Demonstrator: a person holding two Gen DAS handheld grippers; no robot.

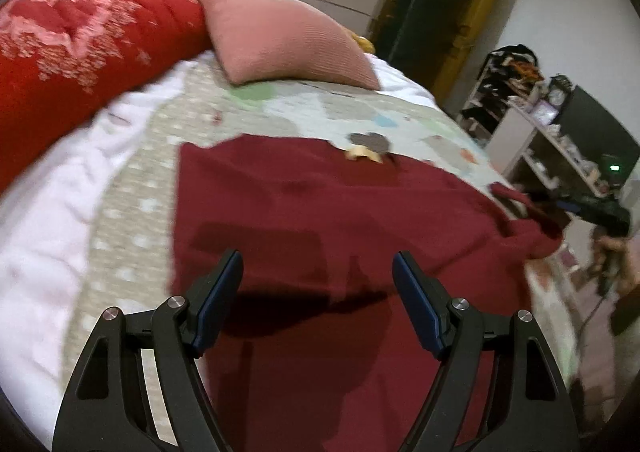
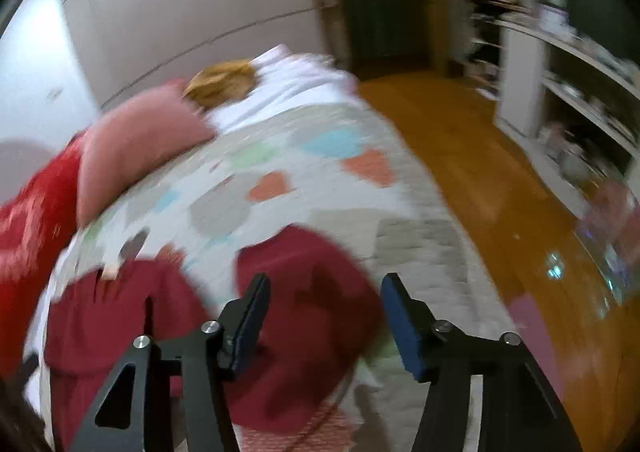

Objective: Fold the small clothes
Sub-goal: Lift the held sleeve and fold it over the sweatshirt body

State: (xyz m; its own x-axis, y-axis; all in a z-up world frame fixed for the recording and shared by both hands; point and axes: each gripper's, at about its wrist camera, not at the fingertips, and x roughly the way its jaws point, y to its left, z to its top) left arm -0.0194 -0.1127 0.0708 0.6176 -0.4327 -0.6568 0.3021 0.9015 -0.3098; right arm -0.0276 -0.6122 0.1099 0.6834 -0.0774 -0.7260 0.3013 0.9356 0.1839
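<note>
A dark red garment lies spread on the patterned bed cover. My left gripper is open and empty, hovering just above the garment's middle. In the right wrist view the same garment shows with two parts, perhaps sleeves or legs, pointing away. My right gripper is open and empty above its right part. The right gripper also shows at the garment's right edge in the left wrist view. The right wrist view is blurred by motion.
A pink pillow and a red patterned quilt lie at the bed's far end. A shelf unit with clutter stands to the right. The wooden floor runs beside the bed's right edge. A dark doorway is behind.
</note>
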